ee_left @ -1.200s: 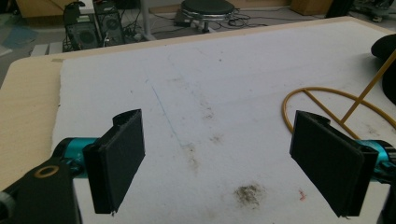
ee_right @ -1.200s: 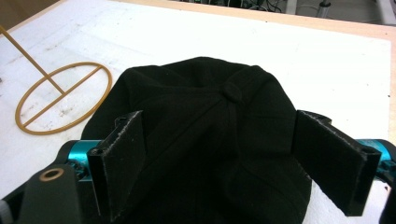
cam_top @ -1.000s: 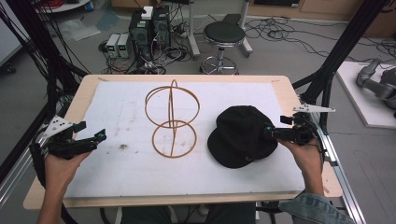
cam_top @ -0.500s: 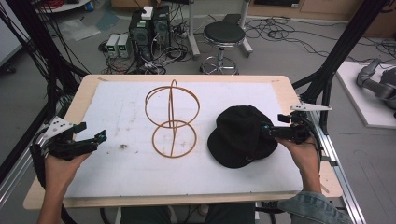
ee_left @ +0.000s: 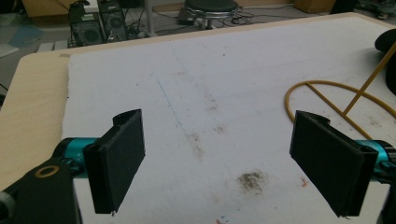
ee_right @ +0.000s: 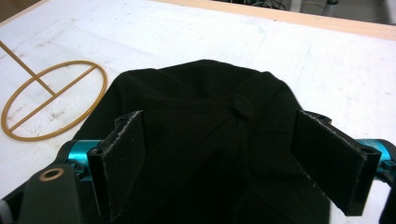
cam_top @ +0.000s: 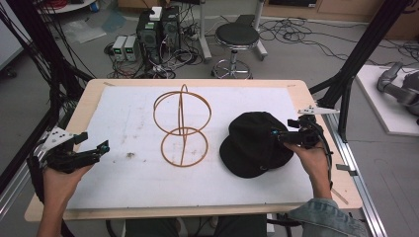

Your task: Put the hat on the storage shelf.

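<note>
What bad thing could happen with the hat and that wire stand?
The right gripper is open, its jaws either side of the black hat. The hat is soft, so the jaws might pinch just a fold and it could slip out when lifted. The wire stand looks thin and light, and it stands close beside the hat; a bump or a dragged hat could tip it. The left gripper is open, holding nothing, so it isn't steadying the stand.

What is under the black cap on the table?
The black cap lies on the white mat, which shows all round its edge. Whether anything sits beneath its crown cannot be seen; the fabric covers it. The right gripper is at its right side, jaws open.
</note>
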The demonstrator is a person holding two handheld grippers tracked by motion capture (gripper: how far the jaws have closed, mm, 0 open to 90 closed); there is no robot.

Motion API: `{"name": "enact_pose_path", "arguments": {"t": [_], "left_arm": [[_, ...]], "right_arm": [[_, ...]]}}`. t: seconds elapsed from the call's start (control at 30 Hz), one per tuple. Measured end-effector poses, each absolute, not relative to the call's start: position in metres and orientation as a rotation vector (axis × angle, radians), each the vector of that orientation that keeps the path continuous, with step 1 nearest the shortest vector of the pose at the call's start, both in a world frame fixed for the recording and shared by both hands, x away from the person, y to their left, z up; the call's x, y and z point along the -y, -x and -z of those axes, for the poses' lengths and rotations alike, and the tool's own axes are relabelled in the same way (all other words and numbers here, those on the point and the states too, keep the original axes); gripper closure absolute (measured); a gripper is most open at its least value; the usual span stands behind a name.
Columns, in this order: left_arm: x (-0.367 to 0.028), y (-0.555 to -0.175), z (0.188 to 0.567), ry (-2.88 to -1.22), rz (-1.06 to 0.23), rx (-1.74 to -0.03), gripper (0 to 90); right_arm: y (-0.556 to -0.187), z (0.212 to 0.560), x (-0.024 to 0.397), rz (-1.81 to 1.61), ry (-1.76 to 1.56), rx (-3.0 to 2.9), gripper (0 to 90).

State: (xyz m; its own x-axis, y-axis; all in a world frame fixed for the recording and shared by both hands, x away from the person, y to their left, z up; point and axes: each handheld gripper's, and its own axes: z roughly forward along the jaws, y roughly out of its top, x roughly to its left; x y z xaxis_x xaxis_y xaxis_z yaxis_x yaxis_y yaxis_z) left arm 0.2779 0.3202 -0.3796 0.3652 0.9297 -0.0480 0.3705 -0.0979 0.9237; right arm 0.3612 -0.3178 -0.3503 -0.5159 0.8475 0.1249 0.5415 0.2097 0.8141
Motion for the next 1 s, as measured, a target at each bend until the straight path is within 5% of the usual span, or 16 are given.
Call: {"name": "enact_pose_path", "arguments": {"t": [0.83,1.0], "left_arm": [[-0.335,-0.264,0.382,-1.651,-0.751,-1.212,18.5],[-0.336,-0.264,0.381,-1.646,-0.754,-1.213,18.5]], "right_arm": [[-0.391,0.376,0.307,-1.147,-1.423,-2.221,18.9],[-0.393,0.380,0.304,-1.148,-1.419,-2.262,35.0]]}}
